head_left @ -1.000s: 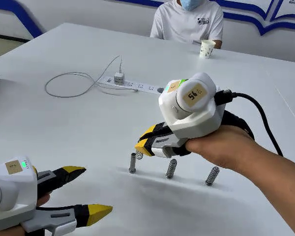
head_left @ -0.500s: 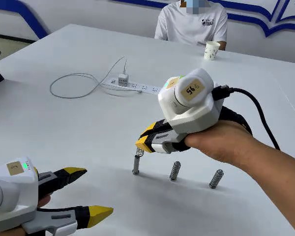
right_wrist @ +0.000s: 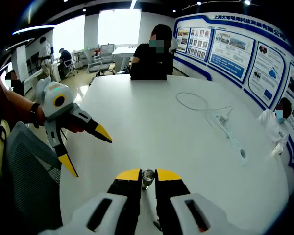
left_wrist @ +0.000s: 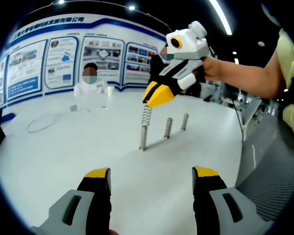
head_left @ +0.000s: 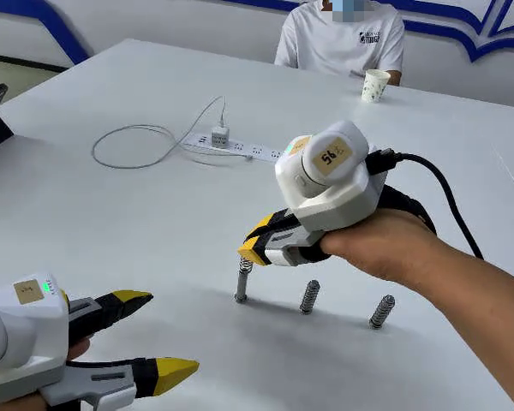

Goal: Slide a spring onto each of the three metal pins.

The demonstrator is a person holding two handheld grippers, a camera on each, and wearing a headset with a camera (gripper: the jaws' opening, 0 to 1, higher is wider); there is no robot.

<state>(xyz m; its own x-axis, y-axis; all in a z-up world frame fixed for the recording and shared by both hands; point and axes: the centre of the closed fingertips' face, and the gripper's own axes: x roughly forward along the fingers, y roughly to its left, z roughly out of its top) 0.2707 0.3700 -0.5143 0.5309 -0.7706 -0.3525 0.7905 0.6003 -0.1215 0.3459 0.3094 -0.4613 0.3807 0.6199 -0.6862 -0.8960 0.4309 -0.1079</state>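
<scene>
My right gripper (head_left: 250, 253) hangs tilted down over the leftmost pin (head_left: 241, 287), jaws pinched on a spring (head_left: 245, 266). My left gripper (head_left: 167, 334) sits low at the near left, jaws wide apart and holding nothing. A power strip (head_left: 240, 150) and paper cup (head_left: 375, 85) lie well behind on the white table (head_left: 111, 223). The spring is upright, its lower end meeting the pin's top. The two other pins (head_left: 309, 296) each wear a spring.

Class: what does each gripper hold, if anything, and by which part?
The right gripper grips a spring by its top end, above a pin; the left gripper holds nothing.
</scene>
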